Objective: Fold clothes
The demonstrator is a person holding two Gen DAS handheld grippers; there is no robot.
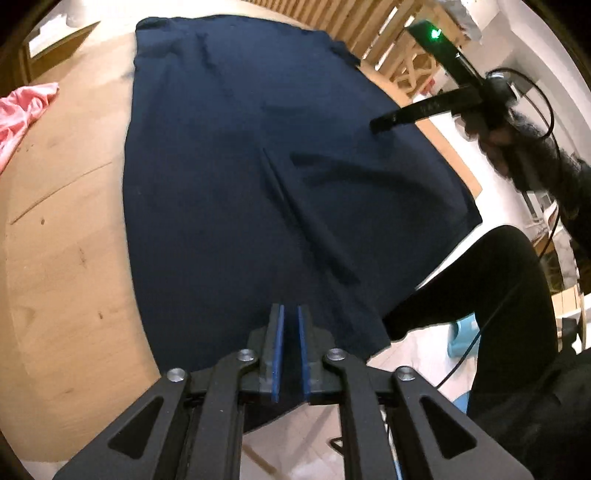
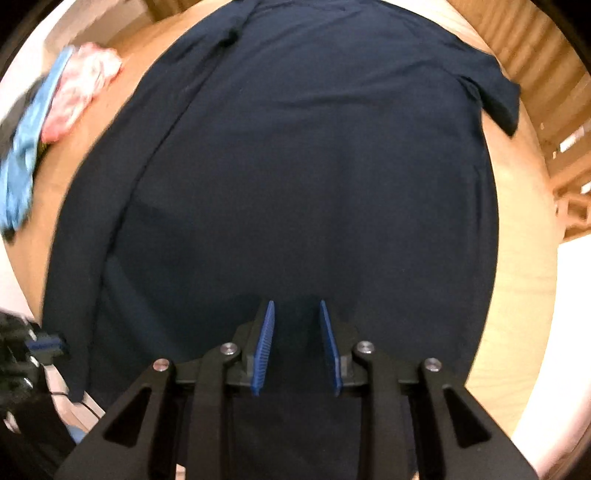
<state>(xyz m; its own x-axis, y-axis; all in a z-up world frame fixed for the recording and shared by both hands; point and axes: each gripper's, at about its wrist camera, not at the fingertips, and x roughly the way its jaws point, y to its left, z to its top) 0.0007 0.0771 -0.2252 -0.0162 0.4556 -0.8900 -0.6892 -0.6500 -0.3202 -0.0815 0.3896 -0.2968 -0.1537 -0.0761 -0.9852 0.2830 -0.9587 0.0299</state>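
Note:
A navy shirt (image 1: 240,166) lies spread flat on a round wooden table (image 1: 66,221), with a raised crease (image 1: 303,218) running down its middle. My left gripper (image 1: 290,308) hovers over the shirt's near hem, its blue pads (image 1: 277,332) a narrow gap apart with no cloth pinched between them. From the right wrist view the shirt (image 2: 314,166) fills the picture, one sleeve (image 2: 506,103) at the far right. My right gripper (image 2: 297,306) points down over it, open, with nothing between the pads. It also shows in the left view as the right gripper (image 1: 376,125) above the shirt's right side.
A pink garment (image 1: 22,110) lies at the table's left edge. In the right view, that pink garment (image 2: 81,88) sits beside a light blue cloth (image 2: 26,147). A person's leg in black (image 1: 480,295) stands by the table's near right edge. Wooden slats (image 1: 369,22) rise behind.

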